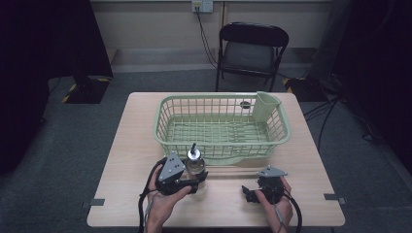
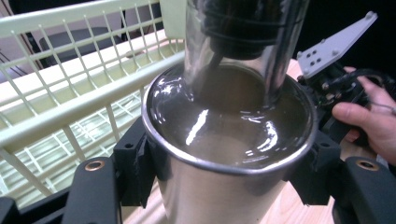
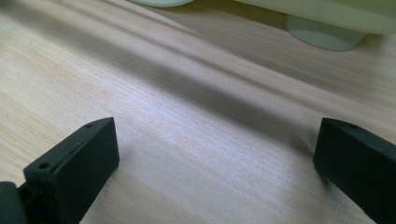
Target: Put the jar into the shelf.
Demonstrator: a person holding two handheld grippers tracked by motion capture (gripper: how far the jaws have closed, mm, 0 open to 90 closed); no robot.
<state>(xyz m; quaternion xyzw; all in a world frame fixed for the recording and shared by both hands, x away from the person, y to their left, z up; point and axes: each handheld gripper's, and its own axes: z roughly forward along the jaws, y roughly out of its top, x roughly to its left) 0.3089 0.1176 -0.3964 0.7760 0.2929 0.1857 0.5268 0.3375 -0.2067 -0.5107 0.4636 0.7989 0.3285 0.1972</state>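
As seen from the high view, the left gripper (image 1: 187,177) holds a steel cup (image 1: 195,165) upright just in front of the green basket (image 1: 165,114), above the worktop (image 1: 126,145) near its front edge; a dark-tipped object stands up out of the cup. The right gripper (image 1: 255,191) rests low on the worktop, well apart from the cup, with a hand (image 1: 277,199) around its body.

Through the left gripper view, the fingers (image 2: 135,168) press on both sides of the cup (image 2: 224,186) just under its rim, so the grip is closed on it. A shiny cylinder (image 2: 243,37) leans inside the cup, and the basket's near wall (image 2: 70,107) runs just beside the rim.

Along the right gripper view, the fingers (image 3: 74,163) stand wide apart with bare wood between them, holding nothing; a basket foot (image 3: 322,35) sits ahead.

My guess is that the cup goes into the basket. Doing that well calls for lifting it clear of the near wall first, keeping it level so the loose cylinder inside does not tip out, then lowering it onto the open grid floor.
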